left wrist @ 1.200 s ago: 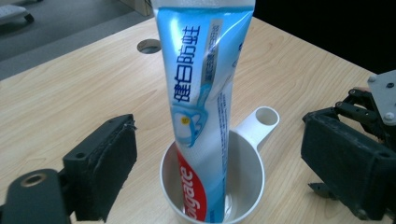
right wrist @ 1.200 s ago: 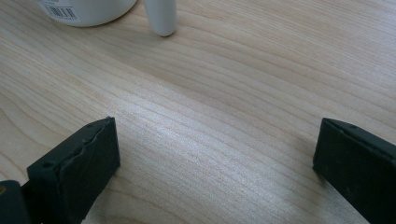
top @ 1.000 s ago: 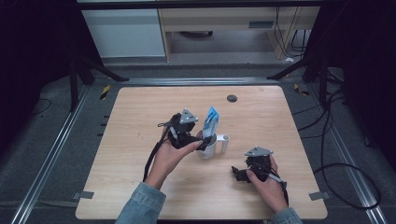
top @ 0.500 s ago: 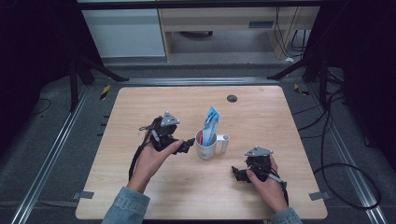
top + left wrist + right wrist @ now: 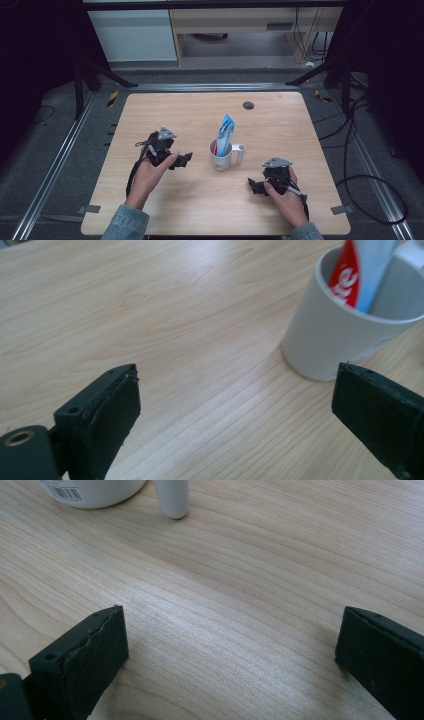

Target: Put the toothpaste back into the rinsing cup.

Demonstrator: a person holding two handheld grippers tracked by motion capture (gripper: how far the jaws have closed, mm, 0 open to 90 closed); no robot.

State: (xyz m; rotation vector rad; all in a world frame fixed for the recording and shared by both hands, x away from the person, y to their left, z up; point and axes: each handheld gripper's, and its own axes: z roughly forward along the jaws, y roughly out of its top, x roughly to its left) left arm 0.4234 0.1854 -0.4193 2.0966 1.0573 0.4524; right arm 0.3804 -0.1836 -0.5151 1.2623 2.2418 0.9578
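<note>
A white mug (image 5: 221, 156) stands near the middle of the wooden table (image 5: 165, 110), handle to the right. A blue, white and red toothpaste tube (image 5: 225, 132) stands upright in it. My left gripper (image 5: 184, 159) rests left of the mug, open and empty, a short gap away. In the left gripper view the mug (image 5: 340, 325) with the tube (image 5: 360, 270) is at upper right, beyond the jaws. My right gripper (image 5: 254, 186) lies open and empty at the front right. The right gripper view has the mug base (image 5: 90, 490) and handle (image 5: 172, 497) at the top.
A small dark round disc (image 5: 248, 105) lies on the table near its far edge. Cables trail on the floor to the right (image 5: 370, 200). A white cabinet (image 5: 132, 32) and shelf stand beyond the table.
My left gripper has let go at the mug and drawn back to the left and toward the front. The tube stays standing in the mug. The right gripper has not moved.
</note>
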